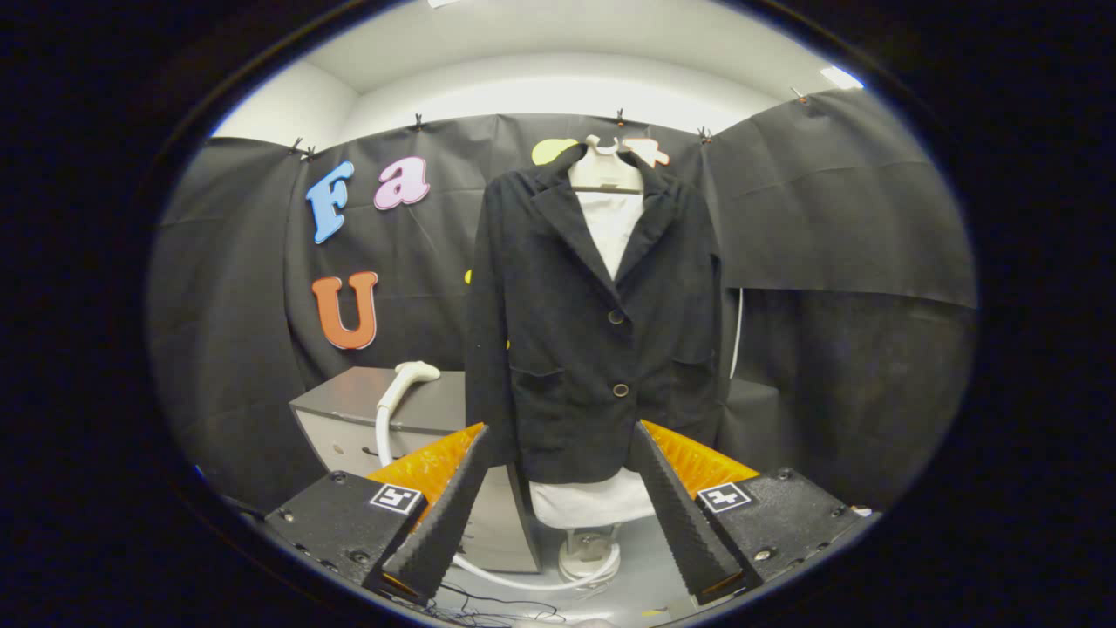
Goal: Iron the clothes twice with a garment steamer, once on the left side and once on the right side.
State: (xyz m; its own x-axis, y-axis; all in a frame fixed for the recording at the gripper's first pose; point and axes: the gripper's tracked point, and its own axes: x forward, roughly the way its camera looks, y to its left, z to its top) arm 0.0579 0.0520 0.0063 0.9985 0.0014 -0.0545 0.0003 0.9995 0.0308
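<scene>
While the gripper [558, 462] hangs spread wide with nothing between its fingers, the dark jacket [593, 323] hangs buttoned on a hanger [606, 170] straight ahead and beyond them, front flat so both sides can be steamed. Ahead to the left, the steamer head [414, 375] rests on a grey cabinet [418, 410], handle reachable (its hose [523, 580] loops low underneath). Open air separates fingers and cabinet edge; a leftward reach looks unobstructed.
</scene>
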